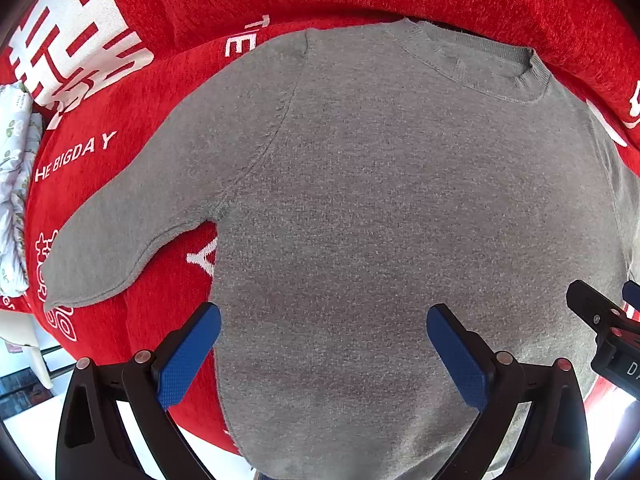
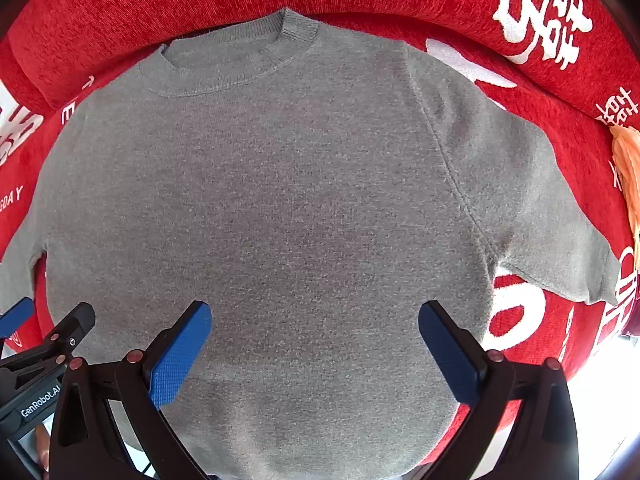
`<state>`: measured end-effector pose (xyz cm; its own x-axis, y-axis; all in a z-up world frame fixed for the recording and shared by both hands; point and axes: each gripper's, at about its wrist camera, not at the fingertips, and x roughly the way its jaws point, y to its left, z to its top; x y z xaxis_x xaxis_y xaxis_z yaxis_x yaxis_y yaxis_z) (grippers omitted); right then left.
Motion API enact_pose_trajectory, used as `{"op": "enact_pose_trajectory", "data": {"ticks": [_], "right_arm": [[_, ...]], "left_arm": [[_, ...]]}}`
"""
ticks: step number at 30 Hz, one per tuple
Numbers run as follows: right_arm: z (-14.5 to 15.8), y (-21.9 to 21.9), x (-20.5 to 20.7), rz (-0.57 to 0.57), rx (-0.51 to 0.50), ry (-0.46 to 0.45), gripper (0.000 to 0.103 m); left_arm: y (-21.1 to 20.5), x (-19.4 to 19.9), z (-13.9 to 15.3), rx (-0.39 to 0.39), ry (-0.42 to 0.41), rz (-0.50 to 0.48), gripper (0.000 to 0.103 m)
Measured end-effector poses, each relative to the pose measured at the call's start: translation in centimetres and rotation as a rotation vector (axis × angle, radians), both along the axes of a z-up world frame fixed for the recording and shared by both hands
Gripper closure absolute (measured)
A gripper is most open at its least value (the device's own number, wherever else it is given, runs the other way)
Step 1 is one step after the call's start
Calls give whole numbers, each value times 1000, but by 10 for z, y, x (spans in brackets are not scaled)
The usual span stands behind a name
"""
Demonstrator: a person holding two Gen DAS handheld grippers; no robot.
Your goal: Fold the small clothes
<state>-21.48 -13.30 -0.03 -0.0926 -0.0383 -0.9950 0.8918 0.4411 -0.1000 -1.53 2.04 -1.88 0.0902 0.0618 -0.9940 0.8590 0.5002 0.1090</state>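
Blue-padded fingers of the left gripper (image 1: 324,350) and right gripper (image 2: 316,348) frame the near edge, but the biggest thing is the red sofa cover (image 1: 168,92) with white lettering, seemingly serving as the folding surface. Spread flat on it, collar away and both short sleeves out, lies the grey knit sweater (image 1: 400,200), apparently smoothed ready for a first fold. Both grippers' jaws stand wide apart over its lower body, holding nothing.

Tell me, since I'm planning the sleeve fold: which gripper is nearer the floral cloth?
Left. The left gripper hovers over the grey sweater on the floral cloth's side; the right gripper is farther across.
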Motion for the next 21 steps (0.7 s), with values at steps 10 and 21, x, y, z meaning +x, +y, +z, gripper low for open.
{"op": "enact_pose_trajectory", "data": {"ticks": [10,21], "right_arm": [[-5,-4,8,-1,5,0,0],[-8,0,15,4,-11,-5,0]], "left_arm": [[2,2,1,-4,0,-2,0],[6,8,-1,-6,4,5,0]]}}
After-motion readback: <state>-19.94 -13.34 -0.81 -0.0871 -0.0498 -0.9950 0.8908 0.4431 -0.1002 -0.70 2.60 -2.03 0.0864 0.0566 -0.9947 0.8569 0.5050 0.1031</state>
